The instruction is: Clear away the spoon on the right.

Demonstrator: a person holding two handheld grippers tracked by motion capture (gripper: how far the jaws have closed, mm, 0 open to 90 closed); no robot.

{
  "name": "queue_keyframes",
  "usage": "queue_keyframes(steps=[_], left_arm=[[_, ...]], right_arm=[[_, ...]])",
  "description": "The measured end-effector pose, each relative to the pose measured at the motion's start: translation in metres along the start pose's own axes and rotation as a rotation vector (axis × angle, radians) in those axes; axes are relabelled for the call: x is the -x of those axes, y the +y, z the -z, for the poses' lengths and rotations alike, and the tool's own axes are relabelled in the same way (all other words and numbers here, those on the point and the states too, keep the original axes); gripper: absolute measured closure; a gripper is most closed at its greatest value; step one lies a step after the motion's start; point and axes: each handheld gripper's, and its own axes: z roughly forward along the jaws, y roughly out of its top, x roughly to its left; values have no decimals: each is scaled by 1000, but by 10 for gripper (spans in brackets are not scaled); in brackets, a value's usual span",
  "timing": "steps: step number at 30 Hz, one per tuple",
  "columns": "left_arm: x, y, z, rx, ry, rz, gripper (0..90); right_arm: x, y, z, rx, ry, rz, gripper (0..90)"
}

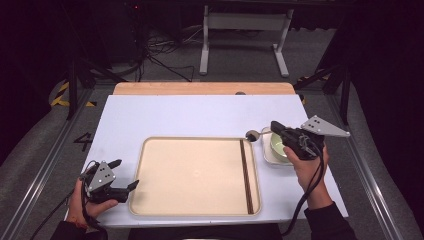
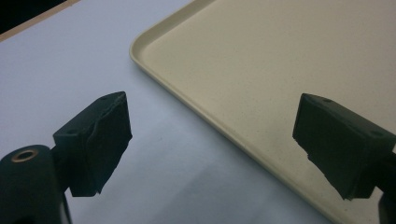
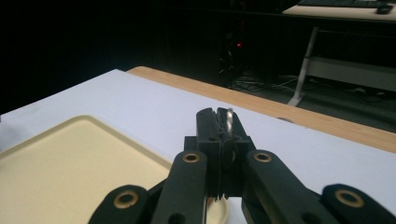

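Spoon (image 1: 253, 134): pinched in right gripper (image 1: 276, 127), jaws closed, bowl end pointing left toward tray (image 1: 150, 165) (chopsticks (image 1: 245, 175) lie lengthwise there); left gripper (image 1: 126, 176) wide, idle.

A lab or recording studio: the white surface (image 1: 175, 115) stands in a dark room walled by black curtains, with tangled cables (image 1: 165, 47) on the grey floor at the far side, hazard tape (image 1: 62, 95) far left, and a metal-legged desk (image 1: 245, 30) behind.

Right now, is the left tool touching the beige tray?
Apart. The left gripper view shows the left tool open above the tray edge, white table visible between.
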Motion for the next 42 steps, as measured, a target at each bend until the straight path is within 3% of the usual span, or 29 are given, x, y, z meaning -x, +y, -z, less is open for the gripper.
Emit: queue_keyframes(steps=[13,20,29,42], left_arm=[[0,0,0,-3,-5,-2,124],[-1,-1,0,-1,-2,-4,122],[0,-1,0,-3,-1,-3,121],[0,-1,0,-5,0,-3,120]], right_arm=[[-42,-10,-55,-93,111,62,900],[-61,-22,-78,-144,144,72,899],[-65,-35,-88,-201,178,77,897],[-74,-63,-99,-430,218,109,851]])
